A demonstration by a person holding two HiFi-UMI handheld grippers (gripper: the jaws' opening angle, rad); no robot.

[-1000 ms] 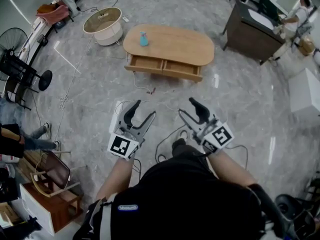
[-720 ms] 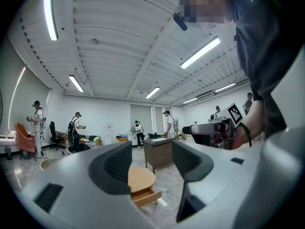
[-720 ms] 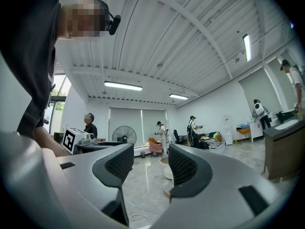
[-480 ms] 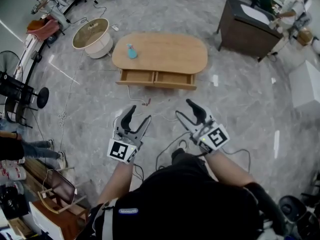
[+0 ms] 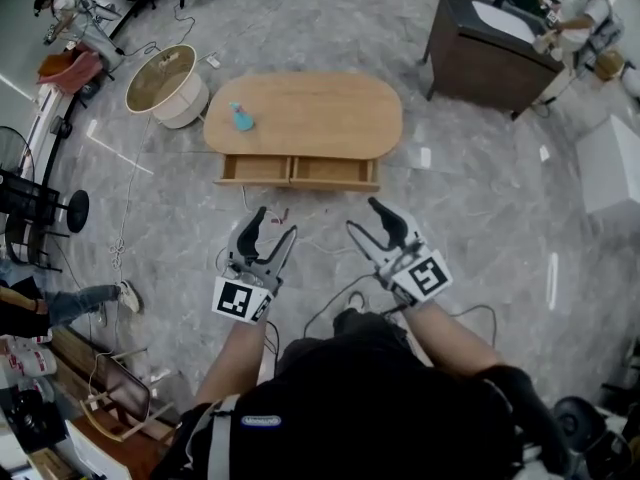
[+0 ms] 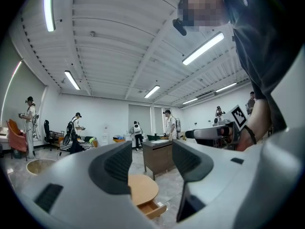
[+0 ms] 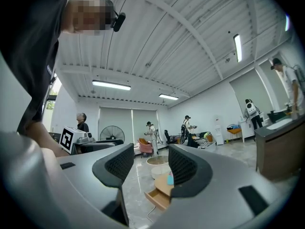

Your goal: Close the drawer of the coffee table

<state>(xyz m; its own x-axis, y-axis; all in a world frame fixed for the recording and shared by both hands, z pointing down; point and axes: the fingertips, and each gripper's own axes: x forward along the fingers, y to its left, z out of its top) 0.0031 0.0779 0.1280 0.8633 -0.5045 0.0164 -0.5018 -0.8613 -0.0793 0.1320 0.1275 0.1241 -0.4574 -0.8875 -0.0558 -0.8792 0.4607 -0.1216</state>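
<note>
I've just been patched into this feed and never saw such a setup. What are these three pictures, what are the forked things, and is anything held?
No robot here: a person holds a two-jaw hand tool in each hand. The top-down picture comes from a camera on the person's head. The left gripper and right gripper show low in it. The other two pictures come from cameras riding on the grippers, looking out between the jaws. Both pairs of jaws stand apart with nothing between them, so nothing is held. Ahead stands the oval coffee table, a blue bottle on top. Its drawer is pulled out, and neither gripper touches it.
</note>
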